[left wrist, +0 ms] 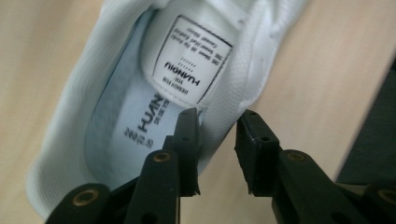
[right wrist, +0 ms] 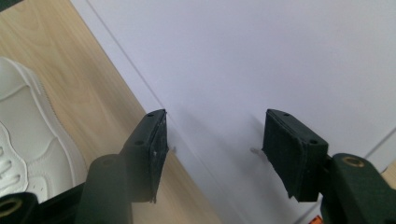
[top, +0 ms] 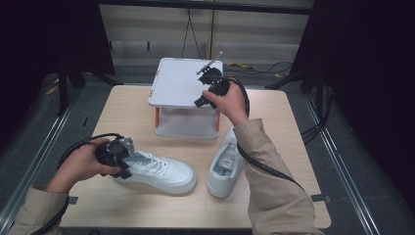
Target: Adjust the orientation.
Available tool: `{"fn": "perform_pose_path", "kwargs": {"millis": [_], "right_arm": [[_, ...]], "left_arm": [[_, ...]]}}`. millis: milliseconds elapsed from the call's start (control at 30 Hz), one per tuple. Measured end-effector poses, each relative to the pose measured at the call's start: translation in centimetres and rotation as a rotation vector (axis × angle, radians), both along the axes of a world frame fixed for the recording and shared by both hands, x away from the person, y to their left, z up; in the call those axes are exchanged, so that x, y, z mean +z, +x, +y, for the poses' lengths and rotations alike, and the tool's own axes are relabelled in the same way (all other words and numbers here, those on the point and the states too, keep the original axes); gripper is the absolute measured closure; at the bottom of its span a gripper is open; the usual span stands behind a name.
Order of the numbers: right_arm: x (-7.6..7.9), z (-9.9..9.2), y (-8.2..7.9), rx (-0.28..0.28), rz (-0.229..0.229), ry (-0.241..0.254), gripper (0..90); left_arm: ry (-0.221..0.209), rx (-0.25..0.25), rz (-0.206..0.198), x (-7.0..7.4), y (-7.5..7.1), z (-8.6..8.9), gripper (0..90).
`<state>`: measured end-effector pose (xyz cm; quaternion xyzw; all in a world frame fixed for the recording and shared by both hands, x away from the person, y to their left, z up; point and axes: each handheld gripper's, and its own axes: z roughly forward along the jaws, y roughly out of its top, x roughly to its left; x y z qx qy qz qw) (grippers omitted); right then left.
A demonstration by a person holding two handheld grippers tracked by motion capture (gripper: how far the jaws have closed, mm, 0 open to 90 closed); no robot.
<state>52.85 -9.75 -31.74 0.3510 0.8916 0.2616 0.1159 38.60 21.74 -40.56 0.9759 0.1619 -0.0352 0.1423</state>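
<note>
We have the left gripper [top: 119, 155] at the heel of the left shoe [top: 161, 171], at about 7 o'clock on the surface [top: 127, 112]. Its fingers [left wrist: 187, 140] straddle the collar wall, one inside and one outside, not yet visibly pinching, likely to lift it by the collar. Our right gripper [top: 208, 88] hovers over the white rack [top: 178, 81] at 12 o'clock, fingers [right wrist: 152, 149] apart and empty. The other shoe [top: 226, 166] lies at 5 o'clock.

table [top: 293, 147] – pale wood | floor [top: 352, 161] – grey, metal rails | back wall [top: 254, 29] – light panels | surroundings dark
</note>
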Motion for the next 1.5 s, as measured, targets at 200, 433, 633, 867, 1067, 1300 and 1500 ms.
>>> {"fn": "perform_pose_path", "kwargs": {"millis": [200, 433, 633, 867, 1067, 1300, 1500], "right_arm": [[0.0, 0.1, -0.1, 0.006, -0.012, -0.017, 38.7], [0.0, 0.1, -0.2, 0.008, -0.011, -0.023, 38.8], [0.0, -0.1, -0.1, 0.003, 0.0, -0.003, 39.9], [0.1, 0.0, 0.1, 0.003, 0.011, -0.008, 40.0], [0.1, 0.1, 0.2, 0.003, 0.014, -0.008, 39.1], [0.0, 0.2, 0.2, 0.008, 0.009, -0.016, 37.8], [0.0, 0.1, 0.2, 0.01, 0.003, -0.009, 38.0]], "left_arm": [[-0.031, 0.026, -0.011, 1.0, -0.1, 0.0, 65.7], [-0.009, 0.019, -0.079, 4.0, 1.2, -0.5, 55.5], [0.061, -0.048, -0.149, 2.5, 3.8, -1.3, 45.9], [0.077, -0.02, -0.059, -1.4, 5.7, -1.7, 56.2], [0.134, 0.101, -0.057, -1.4, 5.7, -2.3, 70.5], [0.112, 0.3, 0.019, -0.3, 5.5, -1.8, 77.2], [0.073, 0.423, 0.08, -0.4, 5.0, -1.1, 78.8]]}}
